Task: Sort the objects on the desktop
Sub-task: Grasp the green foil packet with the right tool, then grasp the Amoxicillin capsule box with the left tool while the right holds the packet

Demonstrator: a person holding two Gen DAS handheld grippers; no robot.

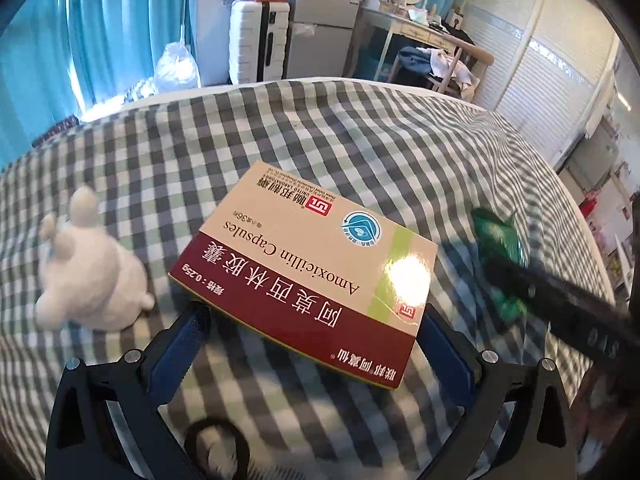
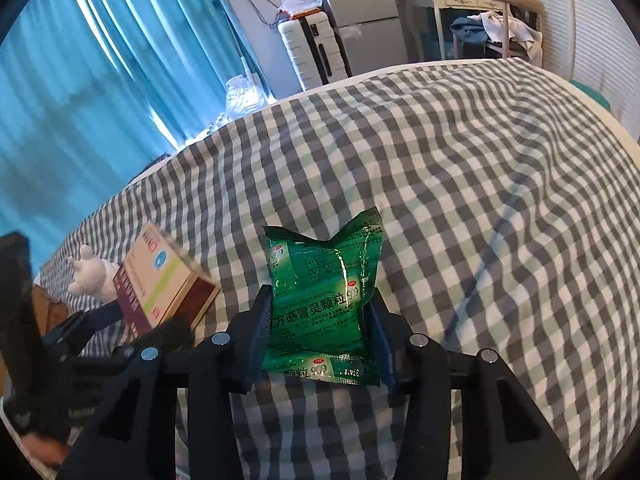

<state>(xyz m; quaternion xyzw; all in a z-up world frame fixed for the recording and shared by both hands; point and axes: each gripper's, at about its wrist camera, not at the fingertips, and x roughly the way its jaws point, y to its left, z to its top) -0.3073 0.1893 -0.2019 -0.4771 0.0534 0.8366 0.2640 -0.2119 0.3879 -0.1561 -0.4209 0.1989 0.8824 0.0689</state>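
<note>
the left claw [image 1: 312,332] grips a capsule box [image 1: 304,268] above the checked bed [image 1: 320,132], a white plush toy [image 1: 92,276] at nine o'clock, while the right claw [image 2: 320,336] is clamped on a green sachet pack [image 2: 324,292]; both likely need carrying to sorting spots.

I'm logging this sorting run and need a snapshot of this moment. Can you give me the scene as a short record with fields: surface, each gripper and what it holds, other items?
surface: checked cloth
left gripper: fingers closed on the medicine box, held tilted above the cloth
right gripper: fingers pressing both sides of the green sachet pack
other items: white plush toy lying on the cloth, left of the box
background: blue curtains, white suitcase
</note>
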